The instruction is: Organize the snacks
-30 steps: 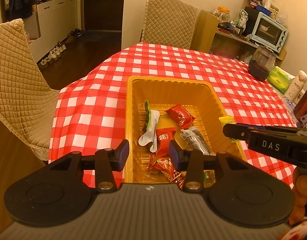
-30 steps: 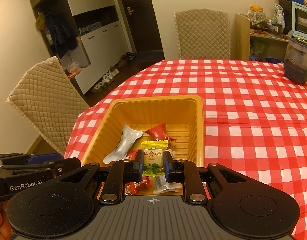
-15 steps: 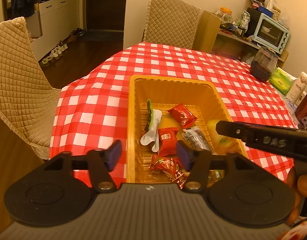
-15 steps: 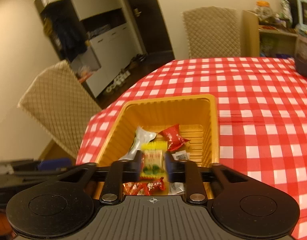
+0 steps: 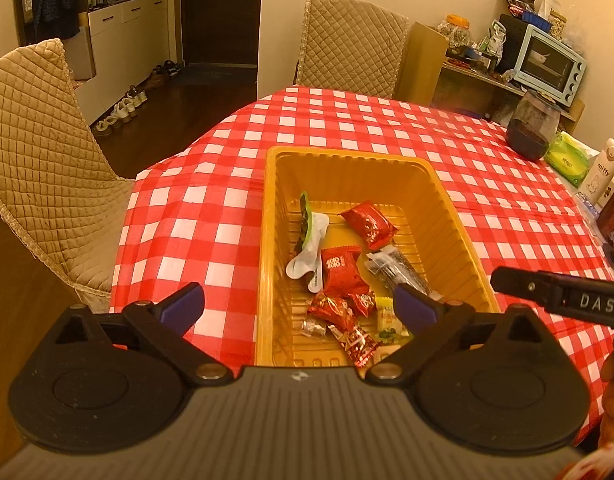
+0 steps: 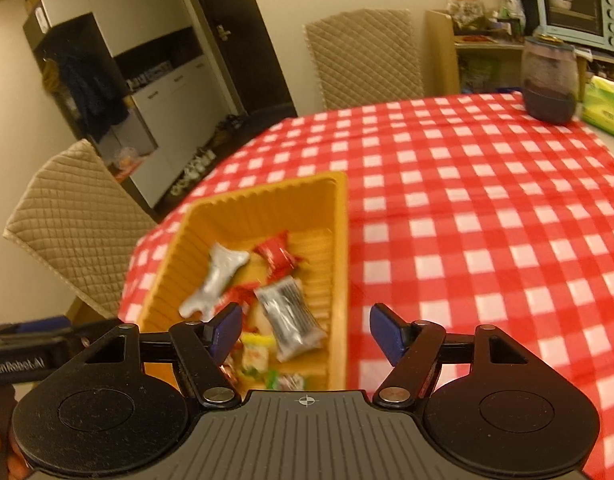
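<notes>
An orange tray (image 5: 451, 216) sits on the red-checked tablecloth and holds several wrapped snacks: red packets (image 5: 367, 220), a white and green packet (image 5: 309, 240), a grey packet (image 5: 399, 270) and a yellow candy (image 5: 389, 320) at its near end. My left gripper (image 5: 303, 306) is open and empty above the tray's near left rim. My right gripper (image 6: 303, 330) is open and empty above the tray's (image 6: 339, 240) near right rim; the yellow candy (image 6: 257, 350) lies below it in the tray. The right gripper's side shows in the left wrist view (image 5: 559, 300).
Two quilted chairs (image 5: 39, 160) stand at the table's left and far sides. A dark jar (image 5: 533, 128), a green tissue pack (image 5: 567, 158) and a white bottle (image 5: 601, 172) stand at the far right of the table. A shelf with a toaster oven (image 5: 549, 66) is behind.
My right gripper opened and let the yellow candy drop into the tray, then swung right. My left gripper opened wider.
</notes>
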